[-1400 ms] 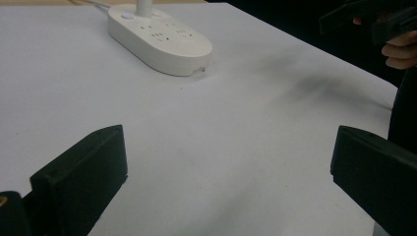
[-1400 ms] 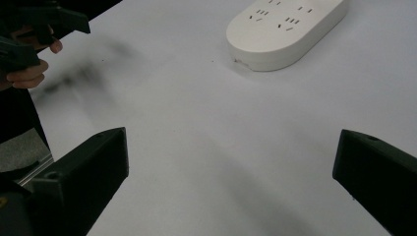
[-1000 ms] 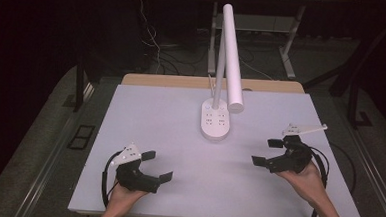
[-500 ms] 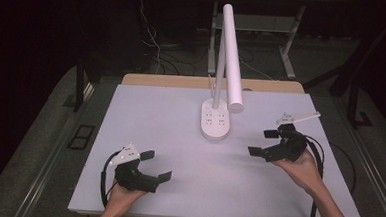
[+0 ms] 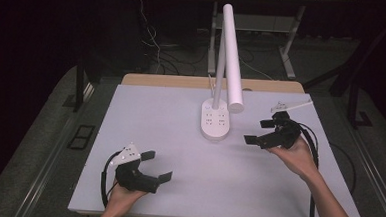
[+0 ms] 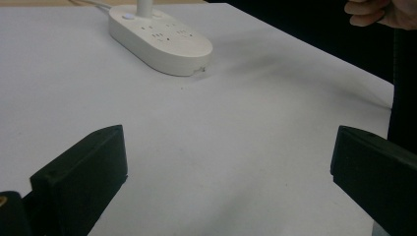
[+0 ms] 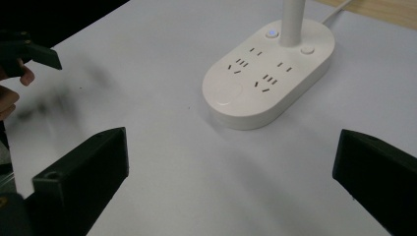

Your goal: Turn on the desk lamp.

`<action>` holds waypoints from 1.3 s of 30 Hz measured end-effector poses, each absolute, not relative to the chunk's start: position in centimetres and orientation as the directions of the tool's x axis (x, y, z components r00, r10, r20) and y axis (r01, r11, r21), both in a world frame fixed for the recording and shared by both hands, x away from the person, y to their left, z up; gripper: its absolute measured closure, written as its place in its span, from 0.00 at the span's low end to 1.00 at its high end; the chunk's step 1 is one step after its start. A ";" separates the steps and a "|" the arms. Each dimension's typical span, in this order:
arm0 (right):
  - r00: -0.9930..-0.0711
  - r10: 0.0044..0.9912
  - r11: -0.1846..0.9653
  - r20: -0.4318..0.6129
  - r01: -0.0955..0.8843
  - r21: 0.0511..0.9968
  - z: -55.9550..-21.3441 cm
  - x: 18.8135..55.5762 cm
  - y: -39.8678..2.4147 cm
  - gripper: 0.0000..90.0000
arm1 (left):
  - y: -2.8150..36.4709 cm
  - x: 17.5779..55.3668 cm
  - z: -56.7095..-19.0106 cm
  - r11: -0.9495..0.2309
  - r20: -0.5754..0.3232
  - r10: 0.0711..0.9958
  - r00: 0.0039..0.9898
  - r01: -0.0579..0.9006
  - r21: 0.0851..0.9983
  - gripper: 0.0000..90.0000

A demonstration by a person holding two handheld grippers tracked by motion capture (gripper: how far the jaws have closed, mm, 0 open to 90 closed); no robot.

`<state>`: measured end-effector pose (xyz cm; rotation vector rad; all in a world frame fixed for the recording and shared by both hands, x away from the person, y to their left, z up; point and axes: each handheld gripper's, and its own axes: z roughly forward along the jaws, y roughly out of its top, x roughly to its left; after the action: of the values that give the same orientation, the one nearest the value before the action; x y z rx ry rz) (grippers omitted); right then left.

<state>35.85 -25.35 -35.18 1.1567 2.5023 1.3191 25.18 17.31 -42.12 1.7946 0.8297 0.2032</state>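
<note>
Because its oval base carries sockets and buttons on top, the desk lamp (image 5: 215,120) stands just above the middle of the high view's frame, on the white bench (image 5: 178,153), where either hand can reach it; its stem rises from the rear of the base and the long white head (image 5: 232,60) slants down to hang just right of it. At centre right of that frame the right gripper (image 5: 258,133) is held above the bench with its jaws spread wide and empty, turned toward the base, which lies near but apart from it; judging by that aim, a button or the base itself is the likely target. Parked at lower left, the left gripper (image 5: 158,167) is likewise open, holding nothing, probably waiting its turn.
</note>
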 end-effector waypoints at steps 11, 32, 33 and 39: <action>-0.714 0.654 0.356 0.249 0.581 0.732 -35.0 38.1 -24.3 0.00 | 17.4 25.2 -42.1 -0.158 -0.252 0.623 0.740 0.435 0.887 0.00; -0.703 0.665 0.348 0.253 0.591 0.727 -34.9 41.9 -22.8 0.00 | 17.5 25.3 -42.1 -0.152 -0.259 0.620 0.741 0.437 0.886 0.00; -0.703 0.665 0.348 0.253 0.591 0.727 -34.9 41.9 -22.8 0.00 | 17.5 25.3 -42.1 -0.151 -0.261 0.620 0.740 0.439 0.886 0.00; -0.700 0.665 0.355 0.261 0.603 0.714 -35.2 43.0 -22.0 0.00 | 17.2 25.2 -42.2 -0.158 -0.263 0.610 0.747 0.441 0.884 0.00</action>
<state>42.99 -21.96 -35.22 1.1838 2.5236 1.2805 25.24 17.21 -42.18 1.7931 0.8220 0.1832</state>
